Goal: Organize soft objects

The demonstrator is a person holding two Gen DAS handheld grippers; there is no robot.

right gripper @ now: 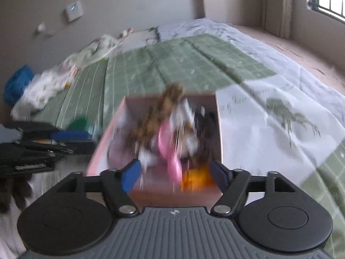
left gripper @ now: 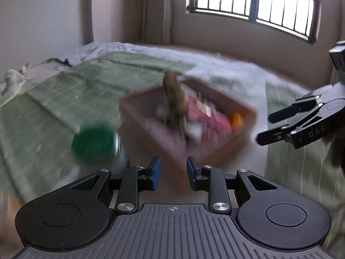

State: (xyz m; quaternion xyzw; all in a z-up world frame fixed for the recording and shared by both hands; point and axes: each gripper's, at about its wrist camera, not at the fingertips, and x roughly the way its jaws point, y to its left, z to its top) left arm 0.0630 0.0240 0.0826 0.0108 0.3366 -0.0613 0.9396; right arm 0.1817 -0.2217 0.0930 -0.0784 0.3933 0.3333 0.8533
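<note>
A brown cardboard box (left gripper: pixel 217 153) (right gripper: pixel 120 127) sits on the bed, holding several soft toys: a tall brown plush (left gripper: pixel 174 99) (right gripper: pixel 159 116), a pink one (left gripper: pixel 207 116) (right gripper: pixel 170 151), white pieces and an orange one (left gripper: pixel 237 118) (right gripper: pixel 195 178). My left gripper (left gripper: pixel 173 170) is open and empty, just before the box's near corner. My right gripper (right gripper: pixel 175 176) is open and empty over the box's near wall; it also shows in the left wrist view (left gripper: pixel 267 127). Both views are motion-blurred.
A green-capped clear jar (left gripper: pixel 94 144) (right gripper: pixel 78 123) stands left of the box. The bed has a green checked cover (right gripper: pixel 183 64) and a white quilt (right gripper: pixel 269 118). Crumpled white cloth (right gripper: pixel 43 90) and a blue item (right gripper: pixel 17 84) lie at the far left. A window (left gripper: pixel 254 2) is behind.
</note>
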